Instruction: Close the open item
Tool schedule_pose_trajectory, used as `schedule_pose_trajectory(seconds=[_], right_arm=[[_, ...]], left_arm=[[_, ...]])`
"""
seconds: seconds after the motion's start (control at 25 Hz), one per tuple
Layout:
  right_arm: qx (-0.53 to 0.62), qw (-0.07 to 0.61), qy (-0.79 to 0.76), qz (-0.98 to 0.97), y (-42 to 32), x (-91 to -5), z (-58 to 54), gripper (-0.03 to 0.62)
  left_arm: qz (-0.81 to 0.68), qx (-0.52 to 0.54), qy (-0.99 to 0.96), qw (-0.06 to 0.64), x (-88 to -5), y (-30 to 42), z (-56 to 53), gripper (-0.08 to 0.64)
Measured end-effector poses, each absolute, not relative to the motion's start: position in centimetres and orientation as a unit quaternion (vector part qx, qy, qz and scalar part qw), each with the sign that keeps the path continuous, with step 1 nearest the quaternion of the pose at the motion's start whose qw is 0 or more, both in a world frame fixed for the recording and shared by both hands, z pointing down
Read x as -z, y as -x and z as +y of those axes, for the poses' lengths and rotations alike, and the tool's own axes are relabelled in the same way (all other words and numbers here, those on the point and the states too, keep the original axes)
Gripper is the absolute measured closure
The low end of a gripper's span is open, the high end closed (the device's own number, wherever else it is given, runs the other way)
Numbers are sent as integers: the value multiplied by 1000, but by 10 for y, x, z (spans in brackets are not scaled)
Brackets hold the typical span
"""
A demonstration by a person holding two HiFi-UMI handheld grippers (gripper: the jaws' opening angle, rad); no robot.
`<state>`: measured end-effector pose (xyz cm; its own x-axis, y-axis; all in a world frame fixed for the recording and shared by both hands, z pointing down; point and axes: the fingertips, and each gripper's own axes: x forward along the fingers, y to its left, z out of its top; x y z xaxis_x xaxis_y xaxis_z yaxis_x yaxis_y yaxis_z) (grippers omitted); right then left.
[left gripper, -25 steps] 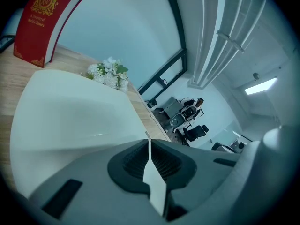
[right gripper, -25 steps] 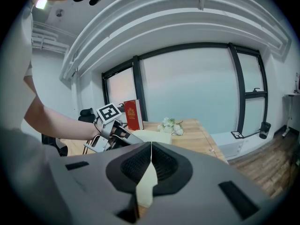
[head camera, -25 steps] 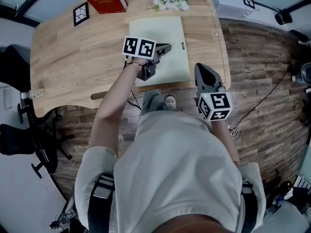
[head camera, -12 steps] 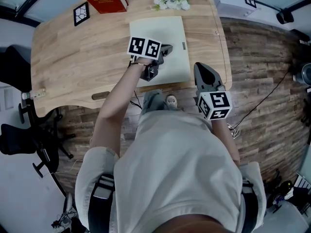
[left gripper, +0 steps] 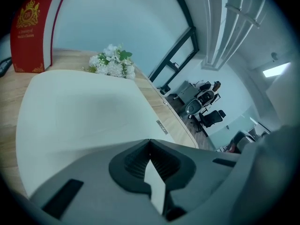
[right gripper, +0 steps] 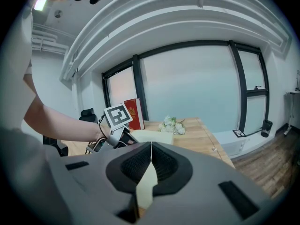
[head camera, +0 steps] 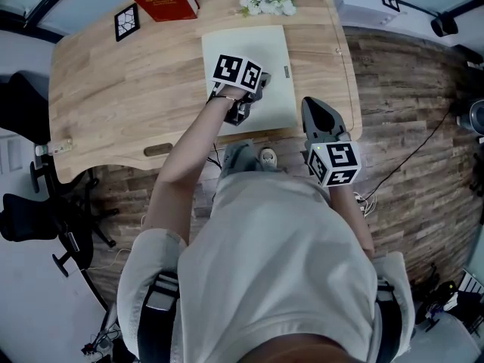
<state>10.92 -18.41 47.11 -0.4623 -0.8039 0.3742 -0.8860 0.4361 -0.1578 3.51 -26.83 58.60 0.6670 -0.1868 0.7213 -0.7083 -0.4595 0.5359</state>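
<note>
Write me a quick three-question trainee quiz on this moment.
1. True or false: the left gripper is over the pale flat item.
2. What lies on the desk just past the flat item's far edge? A. white flowers B. a mug C. a keyboard
3. Are the right gripper jaws apart or together?

Key: 1. True. 2. A. 3. Together, with nothing between them.

white short-sleeved shirt [head camera: 280, 263], grey tongs [head camera: 263, 80] bearing black-and-white marker cubes [head camera: 333, 165].
</note>
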Motion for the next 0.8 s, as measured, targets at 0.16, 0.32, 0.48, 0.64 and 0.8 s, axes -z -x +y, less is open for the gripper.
schedule_pose_trajectory(seconds=[0.16, 0.32, 0.48, 0.64, 0.8], right_arm=[[-168, 121, -504, -838, -108, -471, -185, 572], [-170, 122, -503, -838, -108, -472, -185, 573], [-170, 121, -502, -839, -107, -473, -186, 574], [-169, 120, -500, -841, -105, -472, -186, 574], [-167, 119, -499, -842, -104, -471, -186, 573]], left_arm=[[-281, -307, -795, 441, -588, -35, -268, 538], [-283, -310, -791, 445, -591, -35, -269, 540], [-285, -315, -789, 445, -594, -35, -269, 540], [-280, -313, -786, 453, -594, -34, -270, 540], [-287, -316, -789, 442, -593, -34, -270, 540]])
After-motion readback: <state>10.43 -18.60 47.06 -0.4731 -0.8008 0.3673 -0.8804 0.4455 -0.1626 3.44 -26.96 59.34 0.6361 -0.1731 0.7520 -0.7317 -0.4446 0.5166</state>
